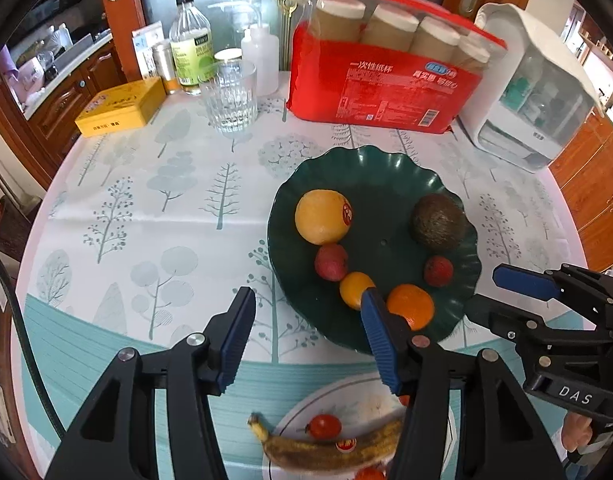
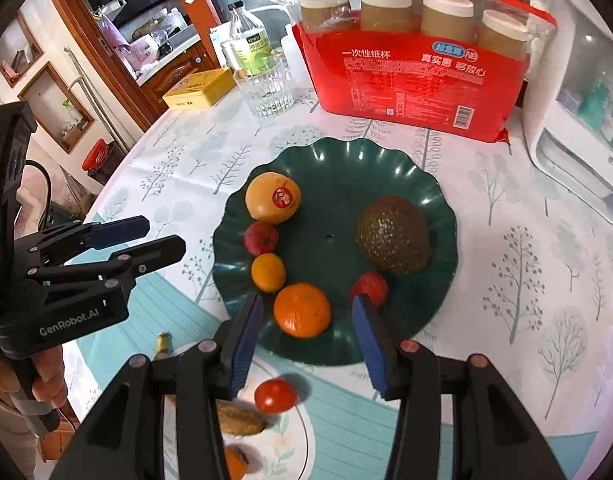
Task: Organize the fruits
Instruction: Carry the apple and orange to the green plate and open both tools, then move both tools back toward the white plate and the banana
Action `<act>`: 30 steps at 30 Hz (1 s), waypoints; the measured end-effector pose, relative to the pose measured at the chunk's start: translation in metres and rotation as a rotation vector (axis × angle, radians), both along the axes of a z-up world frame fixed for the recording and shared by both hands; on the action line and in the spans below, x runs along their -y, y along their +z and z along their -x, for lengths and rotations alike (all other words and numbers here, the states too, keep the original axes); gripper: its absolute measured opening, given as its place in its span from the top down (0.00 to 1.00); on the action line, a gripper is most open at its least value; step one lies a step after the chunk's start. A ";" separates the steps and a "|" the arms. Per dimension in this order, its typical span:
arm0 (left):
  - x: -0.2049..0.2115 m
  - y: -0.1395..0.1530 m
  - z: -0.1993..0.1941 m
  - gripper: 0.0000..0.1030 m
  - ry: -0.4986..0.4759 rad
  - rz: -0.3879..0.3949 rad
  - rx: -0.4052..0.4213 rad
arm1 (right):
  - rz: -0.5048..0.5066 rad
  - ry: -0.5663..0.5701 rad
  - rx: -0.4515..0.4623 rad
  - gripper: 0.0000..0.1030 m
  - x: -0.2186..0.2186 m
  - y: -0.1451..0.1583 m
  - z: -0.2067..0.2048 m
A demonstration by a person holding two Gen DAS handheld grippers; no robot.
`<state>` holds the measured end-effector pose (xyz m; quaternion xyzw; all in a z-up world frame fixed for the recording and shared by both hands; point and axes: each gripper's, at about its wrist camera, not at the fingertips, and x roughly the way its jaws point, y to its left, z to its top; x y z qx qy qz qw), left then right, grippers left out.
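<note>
A dark green scalloped plate (image 1: pixel 386 168) (image 2: pixel 422 320) holds a large yellow fruit with a red sticker (image 1: pixel 322 216) (image 2: pixel 272 197), an avocado (image 1: pixel 438 220) (image 2: pixel 392 234), two small red fruits (image 1: pixel 331 261) (image 1: pixel 438 271), a small orange fruit (image 1: pixel 352 290) (image 2: pixel 268 272) and a mandarin (image 1: pixel 412 304) (image 2: pixel 302 310). At the near edge, a white plate (image 1: pixel 358 396) (image 2: pixel 290 440) carries a spotted banana (image 1: pixel 326 450), a cherry tomato (image 1: pixel 324 426) (image 2: pixel 275 395) and a partly hidden orange piece (image 2: pixel 234 462). My left gripper (image 1: pixel 306 340) (image 2: pixel 164 234) hangs open and empty beside the green plate. Above the mandarin, my right gripper (image 2: pixel 308 344) (image 1: pixel 484 292) is open and holds nothing.
Along the back stand a red pack of paper cups (image 1: pixel 386 80), a ribbed glass (image 1: pixel 230 96), bottles (image 1: pixel 190 44), a yellow tin (image 1: pixel 120 106) and a white appliance (image 1: pixel 538 92). The round table's tree-print cloth (image 1: pixel 166 208) lies bare at the left. A hand (image 2: pixel 46 376) grips the left handle.
</note>
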<state>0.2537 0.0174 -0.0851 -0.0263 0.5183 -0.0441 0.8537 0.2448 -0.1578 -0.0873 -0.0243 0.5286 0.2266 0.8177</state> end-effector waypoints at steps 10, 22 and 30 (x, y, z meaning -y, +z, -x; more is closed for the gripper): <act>0.001 0.032 0.042 0.43 0.003 -0.017 0.053 | -0.036 0.008 0.031 0.54 0.008 0.025 0.035; -0.005 0.060 0.100 0.35 0.027 -0.050 0.100 | -0.056 0.066 0.076 0.54 0.003 0.049 0.085; -0.003 0.054 0.120 0.34 -0.047 -0.054 0.087 | -0.023 0.036 0.066 0.54 0.004 0.048 0.115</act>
